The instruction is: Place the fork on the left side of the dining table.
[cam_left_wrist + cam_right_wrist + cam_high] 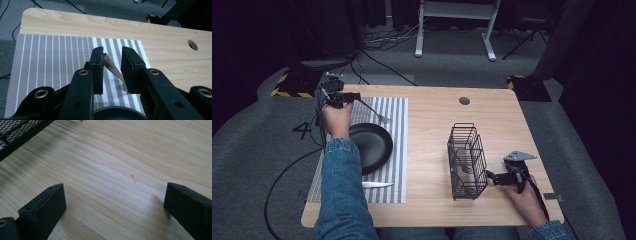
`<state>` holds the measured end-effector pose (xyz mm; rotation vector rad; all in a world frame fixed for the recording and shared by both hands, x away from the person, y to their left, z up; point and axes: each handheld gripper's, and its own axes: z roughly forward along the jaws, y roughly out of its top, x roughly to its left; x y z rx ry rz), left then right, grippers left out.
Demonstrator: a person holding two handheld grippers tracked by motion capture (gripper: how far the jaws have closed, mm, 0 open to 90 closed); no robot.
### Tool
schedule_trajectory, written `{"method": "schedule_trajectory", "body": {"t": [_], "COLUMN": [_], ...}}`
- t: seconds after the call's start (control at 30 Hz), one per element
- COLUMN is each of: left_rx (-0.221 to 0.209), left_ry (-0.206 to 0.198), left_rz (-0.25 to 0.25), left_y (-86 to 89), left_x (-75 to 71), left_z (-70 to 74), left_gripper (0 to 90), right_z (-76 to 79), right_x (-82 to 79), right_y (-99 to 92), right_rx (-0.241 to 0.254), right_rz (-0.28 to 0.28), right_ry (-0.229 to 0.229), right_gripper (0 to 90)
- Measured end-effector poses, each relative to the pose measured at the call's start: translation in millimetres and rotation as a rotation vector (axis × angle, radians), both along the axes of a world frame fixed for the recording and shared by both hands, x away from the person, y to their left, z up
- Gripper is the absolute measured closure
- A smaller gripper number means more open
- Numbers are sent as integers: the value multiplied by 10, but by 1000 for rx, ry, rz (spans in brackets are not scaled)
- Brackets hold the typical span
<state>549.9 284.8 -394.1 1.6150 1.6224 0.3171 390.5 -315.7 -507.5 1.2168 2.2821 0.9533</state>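
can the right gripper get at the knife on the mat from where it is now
Probably not directly: the right gripper sits open beside the wire basket, which stands between it and the knife.

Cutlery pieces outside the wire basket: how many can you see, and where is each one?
2. A fork is held in the left gripper above the striped mat; a knife lies on the mat's near edge. More may sit hidden inside the basket.
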Motion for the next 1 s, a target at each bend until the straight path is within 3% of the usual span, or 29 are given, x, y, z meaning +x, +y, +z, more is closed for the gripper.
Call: {"method": "schedule_trajectory", "body": {"t": [0.3,0.6,1.0], "left_rx": [-61,-89,-129], "left_ry": [6,6,17], "left_rz": [-3,-34,-33], "left_y": [210,324,476], "left_x": [66,86,31], "left_z": [-171,-274,-421], "left_gripper": [706,705,705], "right_z": [0,0,0], "right_x": [5,5,6], "right_y": [5,9,14], "right_rx": [-1,-3,-2], "right_rz": [-6,-10,-15], "right_ry": [-2,-1,-1], "right_gripper": [40,40,41]}}
